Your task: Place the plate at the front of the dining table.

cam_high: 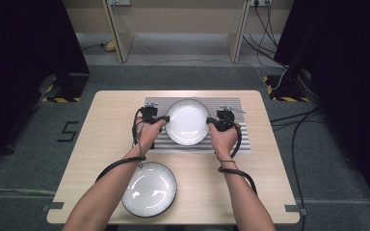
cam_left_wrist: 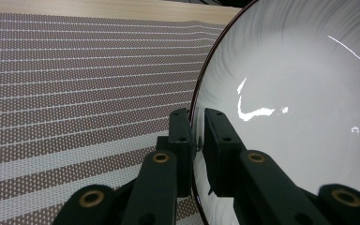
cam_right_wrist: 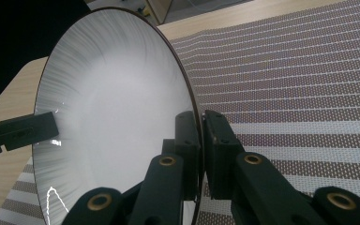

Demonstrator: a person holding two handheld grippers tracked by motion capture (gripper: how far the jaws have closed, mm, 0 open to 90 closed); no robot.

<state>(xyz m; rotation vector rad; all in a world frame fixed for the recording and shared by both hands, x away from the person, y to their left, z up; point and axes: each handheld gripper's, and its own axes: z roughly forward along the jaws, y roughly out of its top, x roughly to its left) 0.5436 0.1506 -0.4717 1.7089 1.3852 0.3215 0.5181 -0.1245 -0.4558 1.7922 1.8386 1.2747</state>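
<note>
I hold the white plate point(cam_high: 188, 121) over the striped mat point(cam_high: 236, 139) with both tools. The left gripper point(cam_left_wrist: 197, 136) and the right gripper point(cam_right_wrist: 200, 140) are each closed on opposite rims, which I think keeps it level.

High view: fixed above the person's side, facing forward and down, far enough to take in the whole surface point(cam_high: 106, 103) and floor beyond. Left tongs point(cam_left_wrist: 196, 136) view: very close, low over the striped mat point(cam_left_wrist: 75, 93), looking along its own jaws at the plate point(cam_left_wrist: 300, 84) rim. Right tongs point(cam_right_wrist: 201, 136) view: equally close, from the opposite rim, with the other tongs across the plate. All three share this plate and mat.
</note>
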